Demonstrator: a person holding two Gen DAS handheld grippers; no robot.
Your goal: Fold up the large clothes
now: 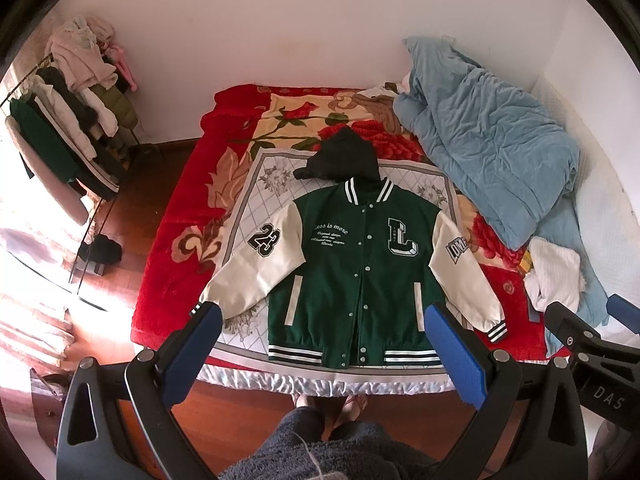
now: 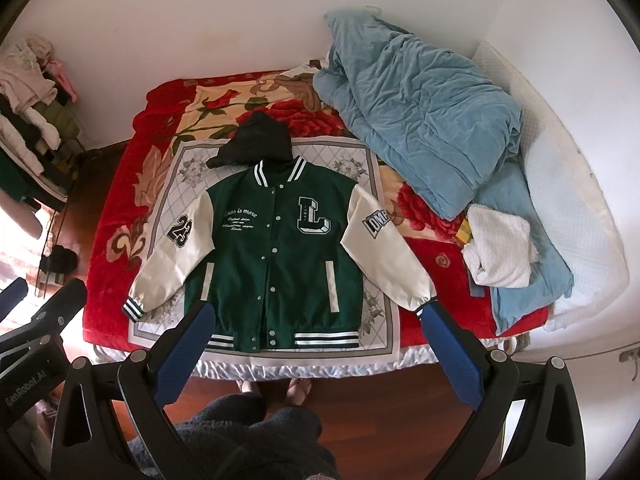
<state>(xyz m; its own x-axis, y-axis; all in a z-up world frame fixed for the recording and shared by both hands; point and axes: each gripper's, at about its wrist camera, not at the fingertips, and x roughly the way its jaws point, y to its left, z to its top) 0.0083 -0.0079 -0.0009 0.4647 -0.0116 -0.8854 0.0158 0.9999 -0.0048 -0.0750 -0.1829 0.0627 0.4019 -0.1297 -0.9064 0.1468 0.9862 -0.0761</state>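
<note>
A green varsity jacket (image 1: 352,256) (image 2: 276,248) with cream sleeves and a black hood (image 1: 344,156) (image 2: 256,140) lies flat, front up and snapped shut, on the bed. Both sleeves spread out to the sides, with striped cuffs near the bed's front edge. My left gripper (image 1: 324,320) hovers open above the jacket's hem, its blue pads wide apart and holding nothing. In its own view, my right gripper (image 2: 316,316) is also open and empty over the hem. The right gripper (image 1: 584,320) shows at the lower right of the left wrist view.
The jacket rests on a grey patterned cloth (image 1: 256,184) over a red floral blanket (image 1: 172,240). A blue quilt (image 2: 420,120) and white towel (image 2: 500,244) lie at the right. A clothes rack (image 1: 68,120) stands at the left. A person's legs and feet (image 1: 348,408) are at the bed's foot.
</note>
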